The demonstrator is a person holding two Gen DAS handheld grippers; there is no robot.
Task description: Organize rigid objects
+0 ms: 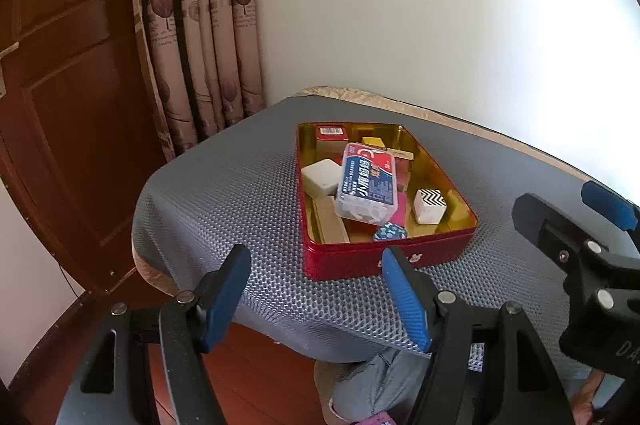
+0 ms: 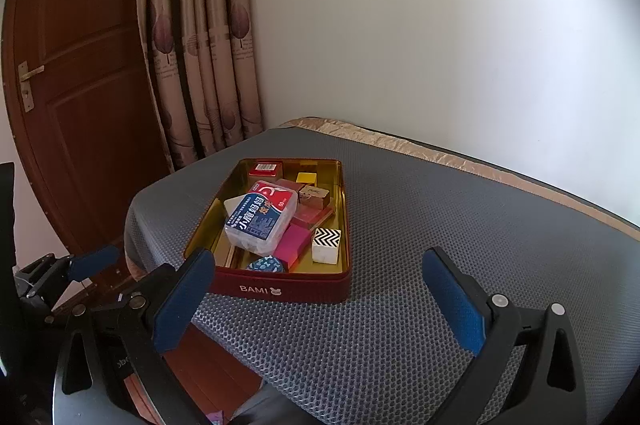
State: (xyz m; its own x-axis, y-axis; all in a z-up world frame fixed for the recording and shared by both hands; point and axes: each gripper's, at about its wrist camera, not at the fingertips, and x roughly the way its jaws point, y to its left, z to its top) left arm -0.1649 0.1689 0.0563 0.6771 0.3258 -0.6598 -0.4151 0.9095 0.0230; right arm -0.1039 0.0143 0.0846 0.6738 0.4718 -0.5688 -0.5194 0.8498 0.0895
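A red tin with a gold inside sits on the grey mesh mat. It holds several small things: a clear plastic box with a blue and red label, a white block, a black-and-white zigzag block, a pink block, a yellow cube, a red packet and a blue patterned piece. My left gripper hangs open in front of the tin, empty. My right gripper is open and empty too, just short of the tin's front wall.
The grey mat covers a table against a white wall. A wooden door and a patterned curtain stand to the left. The table's near-left corner drops to a wooden floor. The right gripper shows at the left view's right edge.
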